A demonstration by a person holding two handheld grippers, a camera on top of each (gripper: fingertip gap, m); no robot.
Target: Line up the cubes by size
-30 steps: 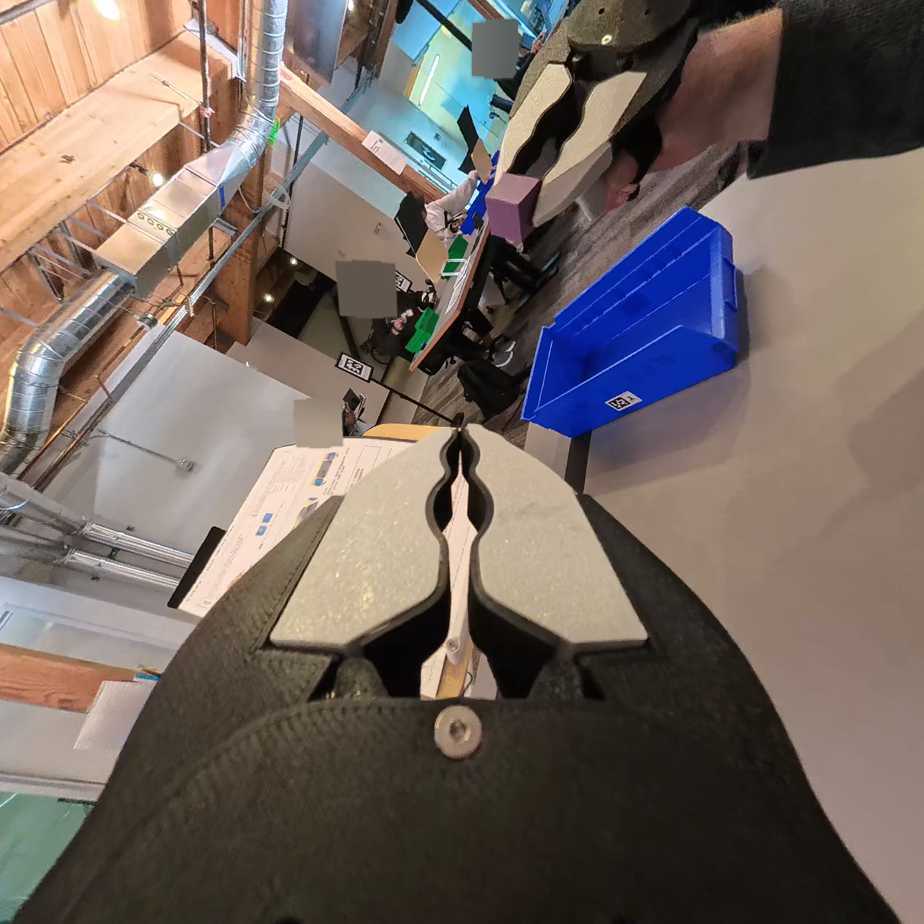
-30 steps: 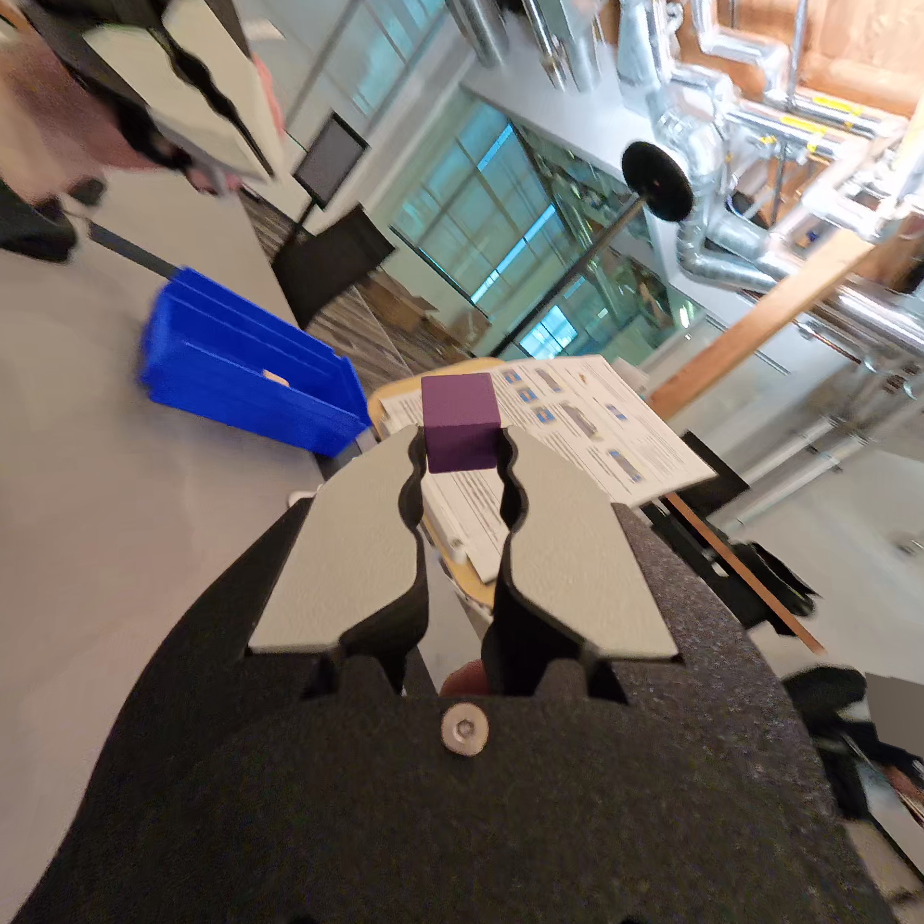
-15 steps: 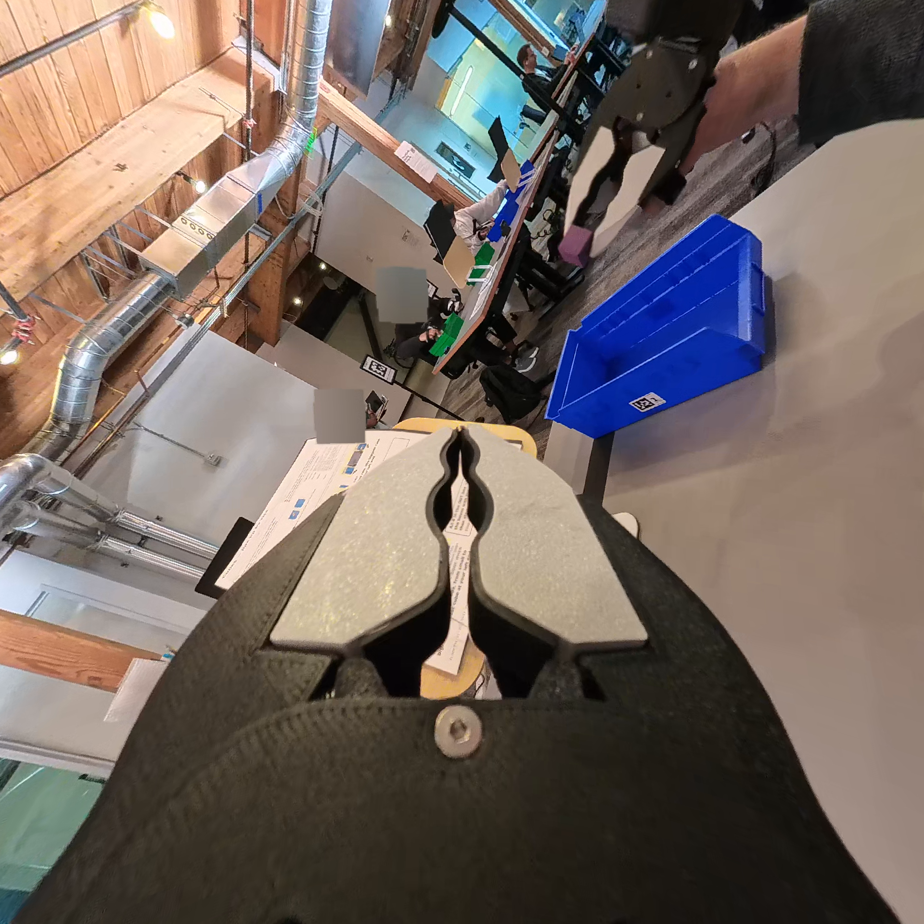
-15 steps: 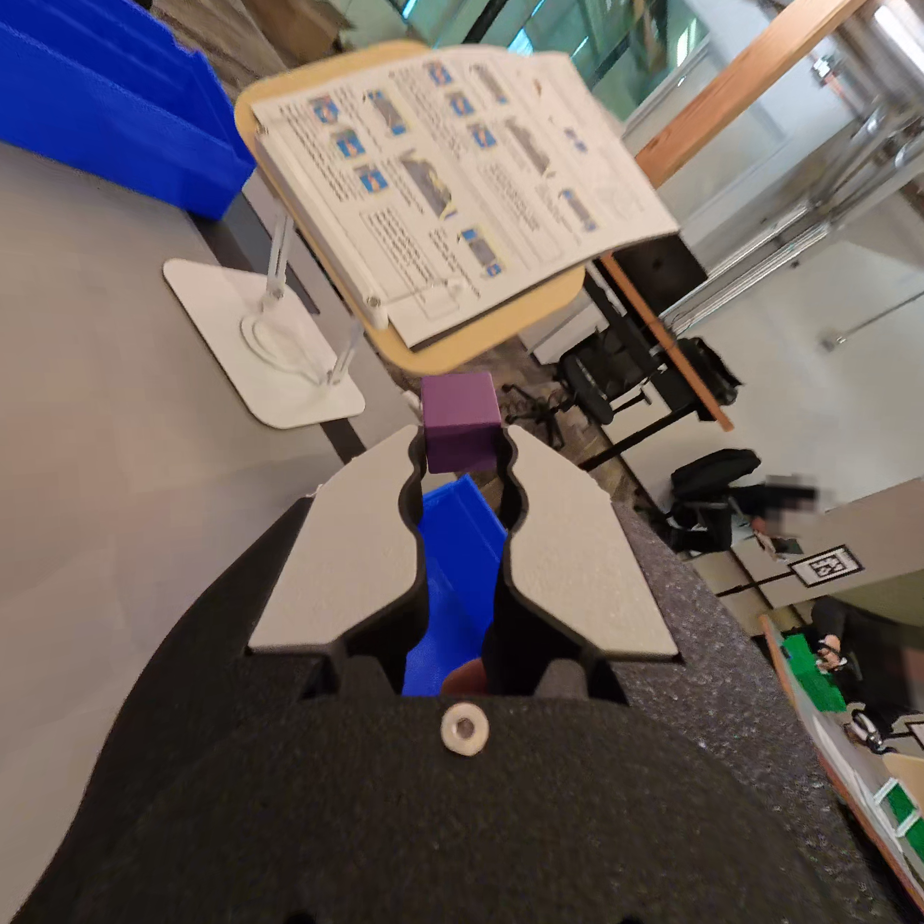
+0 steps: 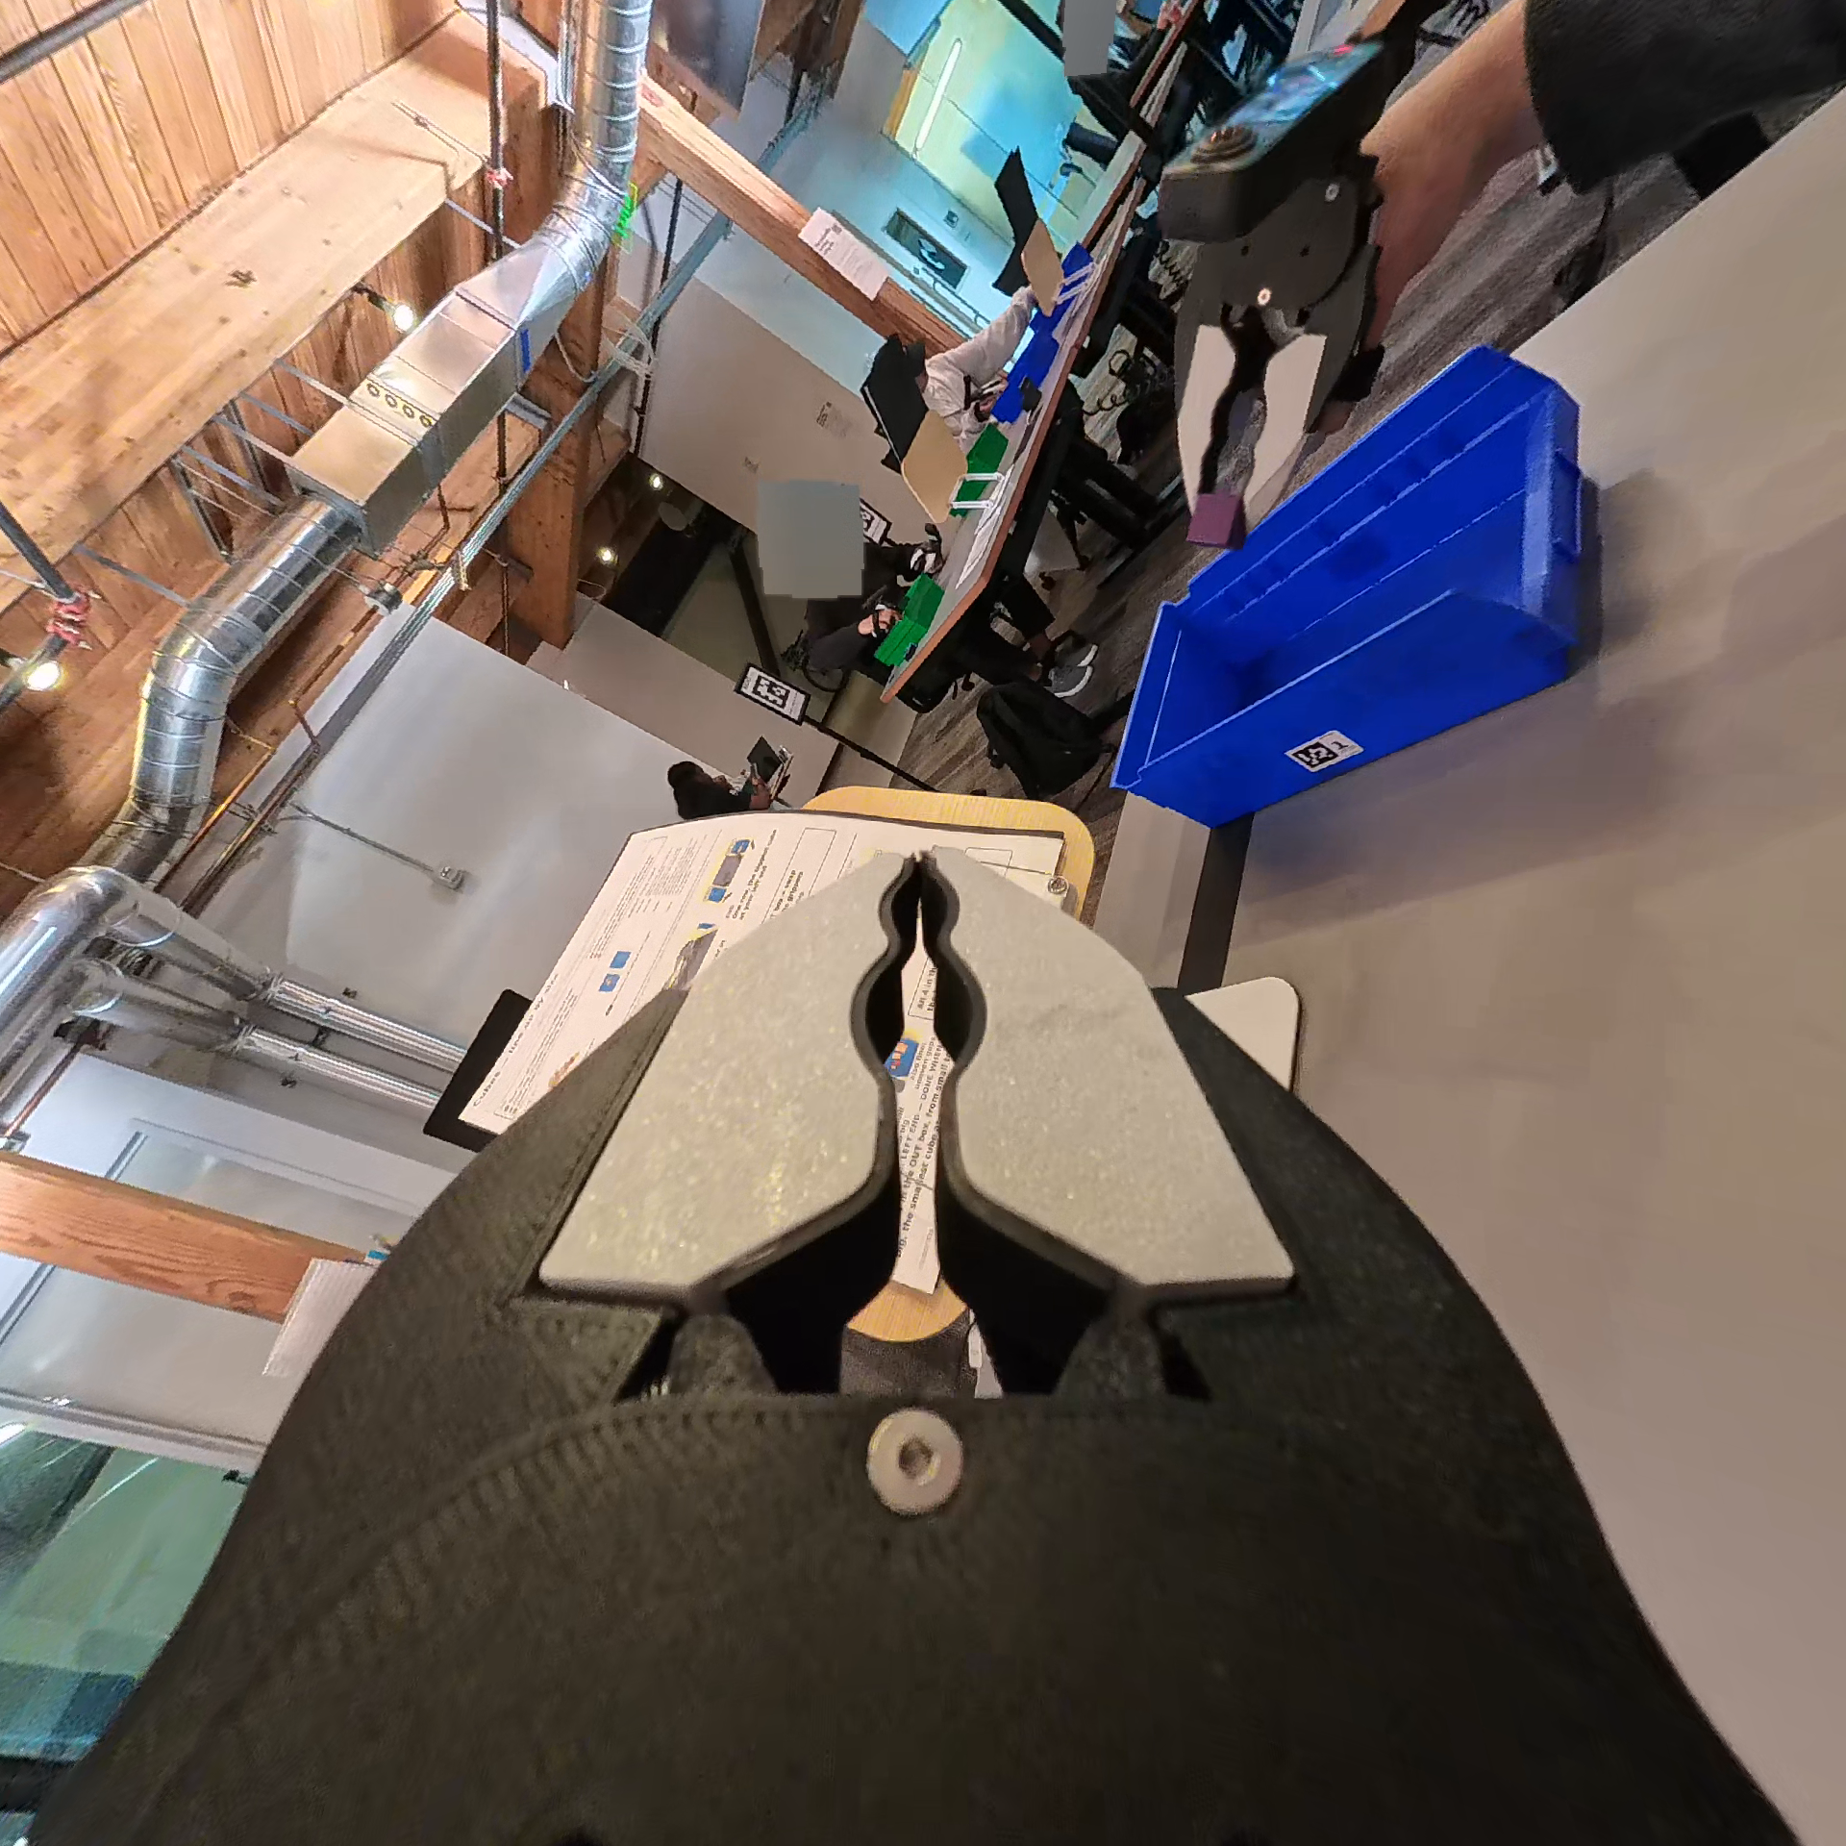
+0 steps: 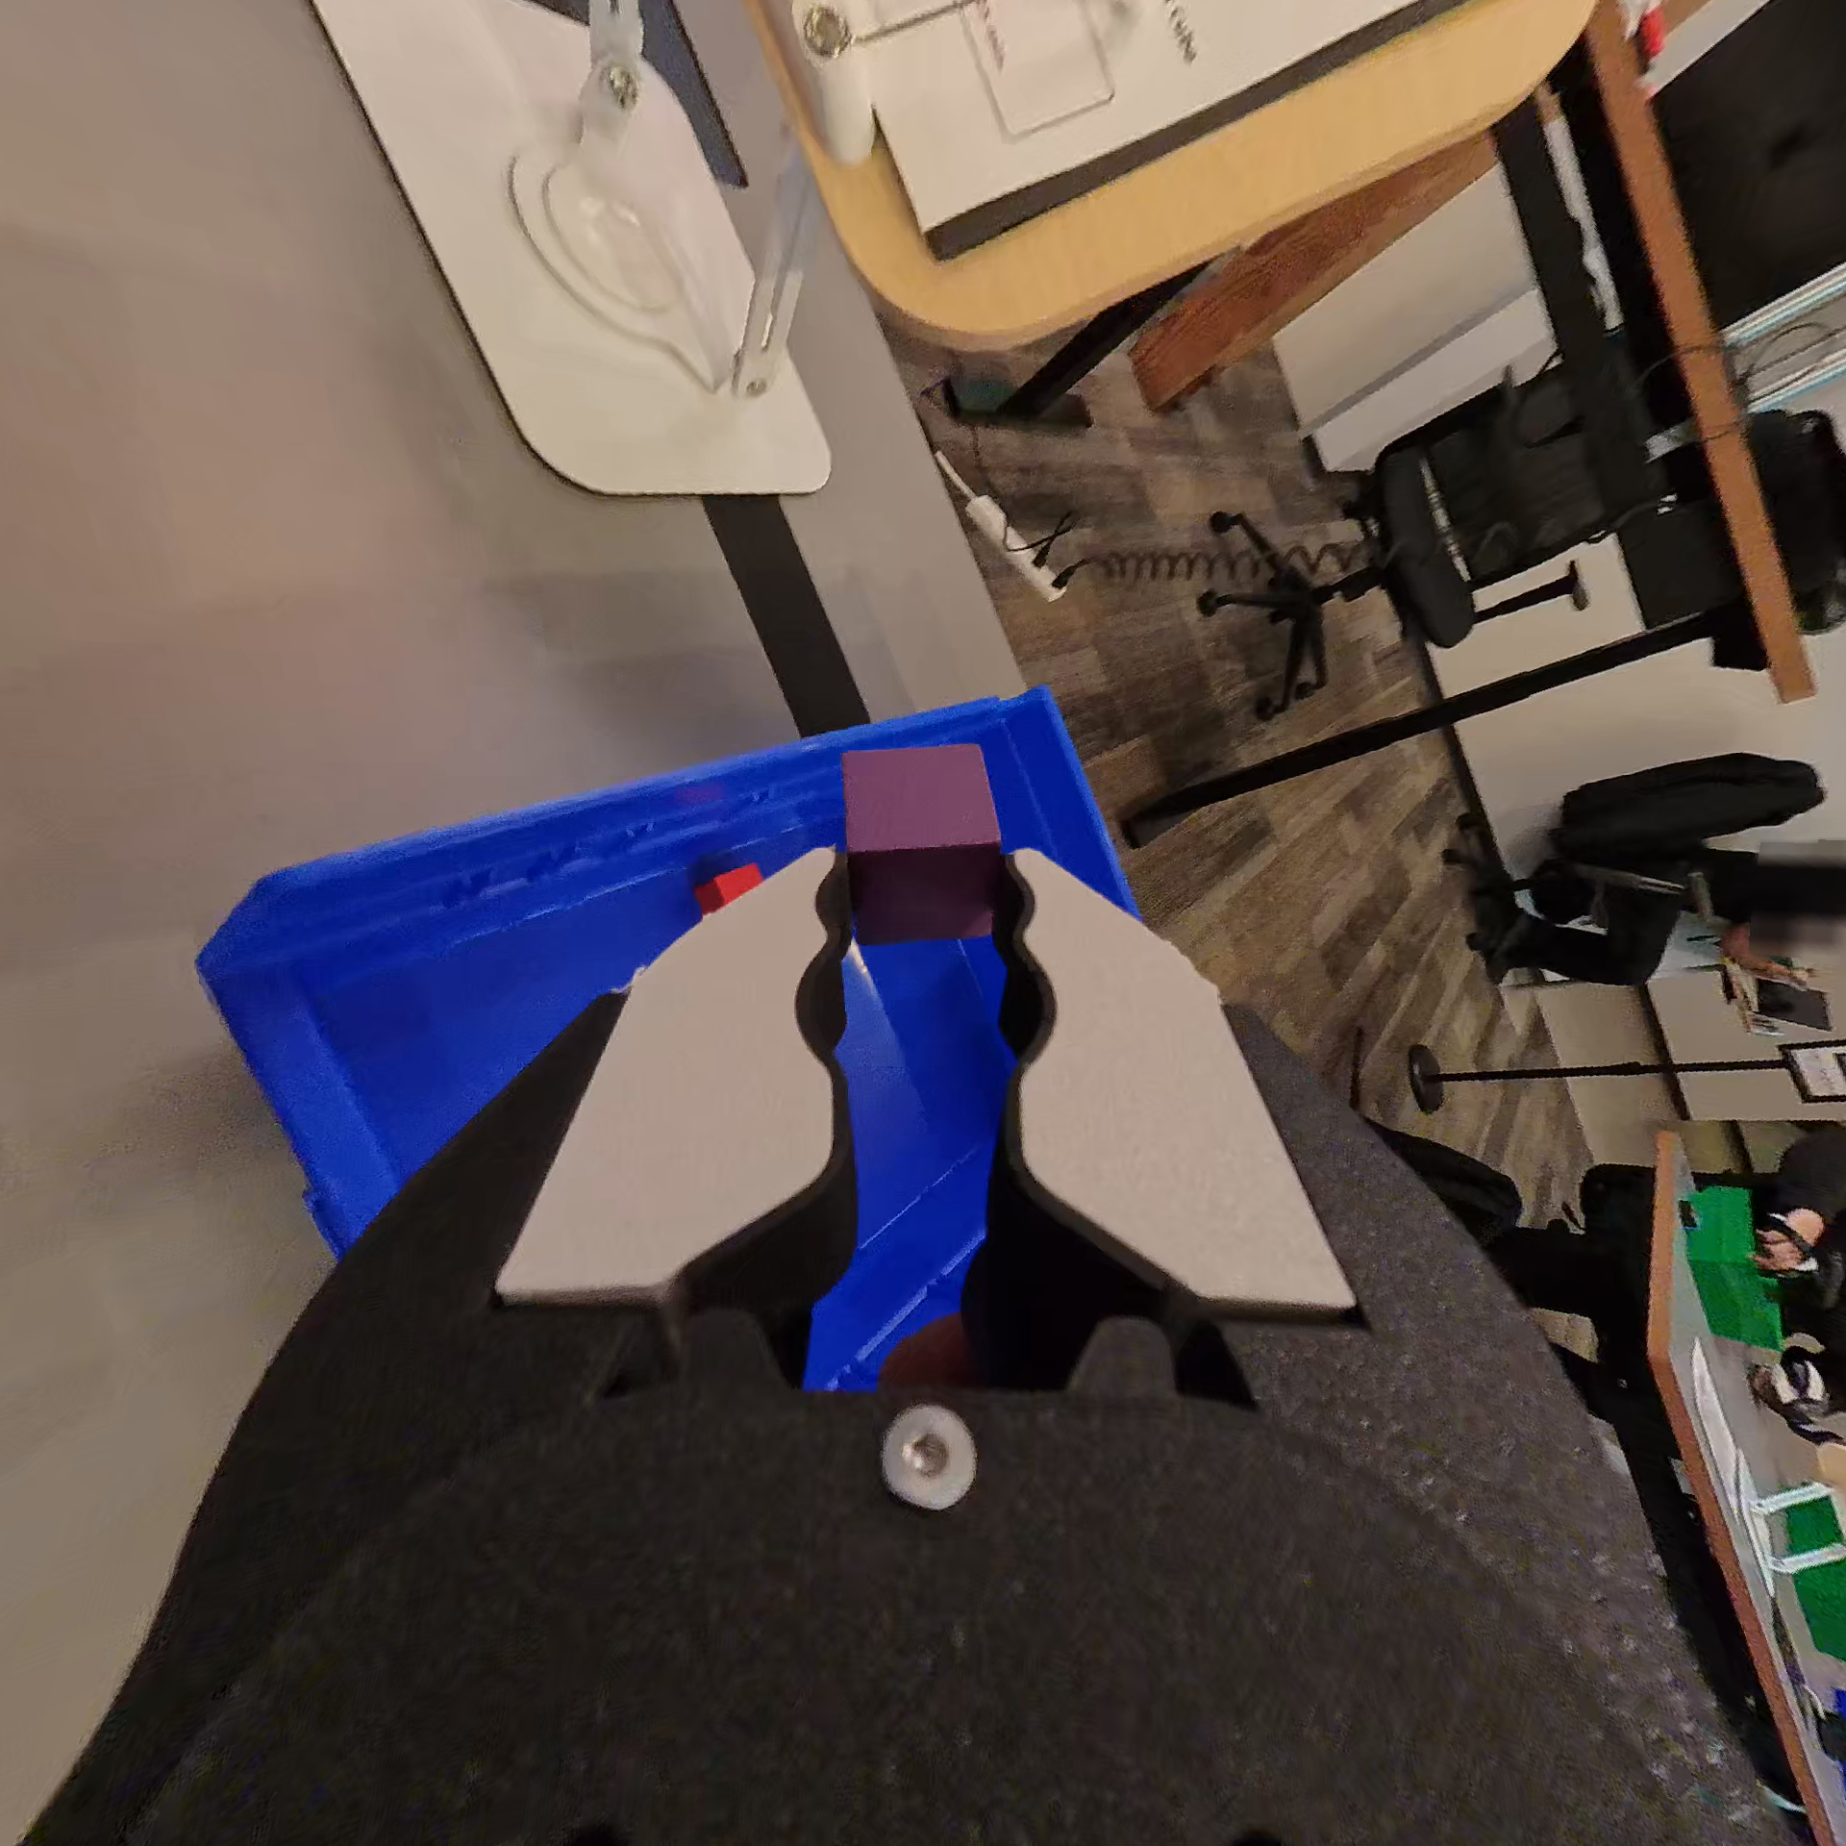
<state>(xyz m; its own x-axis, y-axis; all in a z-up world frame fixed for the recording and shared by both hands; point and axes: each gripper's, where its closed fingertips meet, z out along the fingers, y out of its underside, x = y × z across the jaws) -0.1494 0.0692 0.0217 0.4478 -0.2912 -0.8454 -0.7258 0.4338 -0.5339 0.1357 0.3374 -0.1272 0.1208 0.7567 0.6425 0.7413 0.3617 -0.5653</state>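
- Pointing toward a paper sheet [image 5: 699,959] on a stand, the left gripper [image 5: 919,861] is clenched, its tips meeting on nothing.
- Lying inside the blue bin [image 6: 420,959] on the grey table [image 6: 250,599], a small red cube [image 6: 727,885] sits just left of the right gripper's fingers.
- Pinching a purple cube [image 6: 919,839] between both fingertips, the right gripper [image 6: 924,889] hangs over the bin's far end.

Grey table [image 5: 1598,1099] with blue bin [image 5: 1398,639]
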